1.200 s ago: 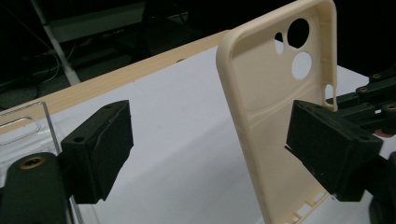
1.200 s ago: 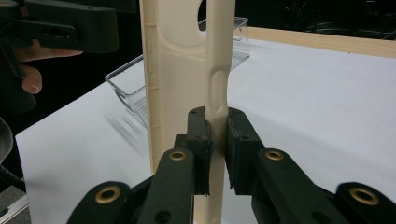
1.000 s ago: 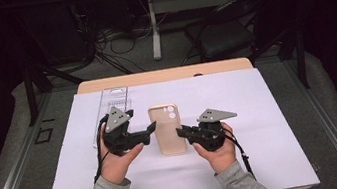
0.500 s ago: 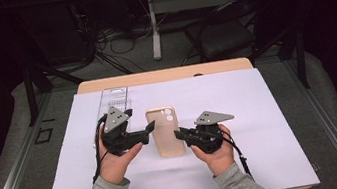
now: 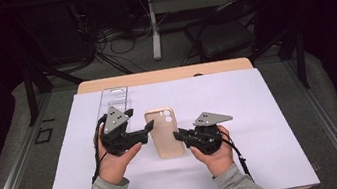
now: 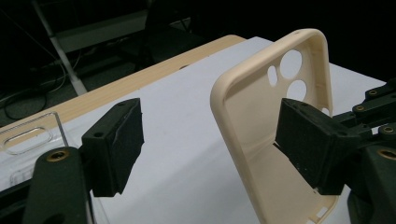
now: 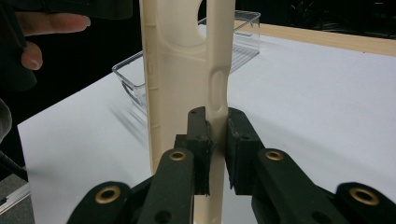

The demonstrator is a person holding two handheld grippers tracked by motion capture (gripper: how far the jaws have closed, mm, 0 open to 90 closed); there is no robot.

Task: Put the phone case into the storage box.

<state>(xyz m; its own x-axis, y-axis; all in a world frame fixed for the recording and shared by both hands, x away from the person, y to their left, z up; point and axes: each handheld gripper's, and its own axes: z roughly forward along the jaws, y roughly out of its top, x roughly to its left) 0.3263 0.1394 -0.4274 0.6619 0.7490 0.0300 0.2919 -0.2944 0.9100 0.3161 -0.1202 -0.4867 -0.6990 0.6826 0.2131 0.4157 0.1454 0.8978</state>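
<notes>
Your right tongs clamp phone case side wall, case lifted. Your left tongs closing, still ungripped, straddling other wall. Second grip remains.

High view looks down; both gripper views closely share the phone case.

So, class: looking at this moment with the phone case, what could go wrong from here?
1. The right tool pinches only one side wall of the cream phone case, so it could twist or slip.
2. The left tool, just closing, has one pad inside the case and may push it askew.
</notes>
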